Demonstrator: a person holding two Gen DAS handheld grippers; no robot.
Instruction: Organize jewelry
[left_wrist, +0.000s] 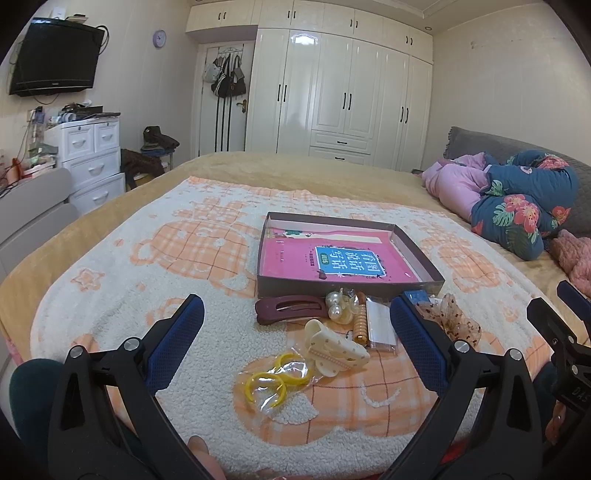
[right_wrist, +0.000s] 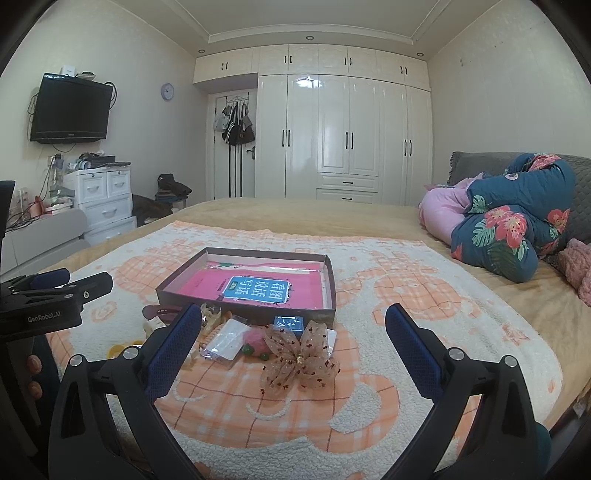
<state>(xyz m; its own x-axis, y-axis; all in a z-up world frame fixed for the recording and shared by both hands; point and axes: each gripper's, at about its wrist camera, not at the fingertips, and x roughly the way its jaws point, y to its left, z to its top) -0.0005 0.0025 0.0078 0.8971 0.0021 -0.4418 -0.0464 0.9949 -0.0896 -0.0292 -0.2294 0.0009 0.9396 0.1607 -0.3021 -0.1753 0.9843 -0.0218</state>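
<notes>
The blanket (left_wrist: 110, 295) carries the whole work area. At its centre sits the shallow box (left_wrist: 421, 254), open-topped, with a pink book (left_wrist: 332, 258) lying flat inside. No jewelry is in the box yet, so the task appears to be at its start.

The pieces lie loose just in front of the box: a maroon hair clip (left_wrist: 286, 308), a cream claw clip (left_wrist: 338, 350), a sheer bow (right_wrist: 299, 356), and yellow hoops in a clear bag (left_wrist: 273, 380).

Left gripper (left_wrist: 295, 334) and right gripper (right_wrist: 291, 336) – jaws of both spread wide, holding nothing.

Next move, by judgement: close on one piece and lift it over the box's near wall. The pieces crowd and overlap – neighbours may snag.
</notes>
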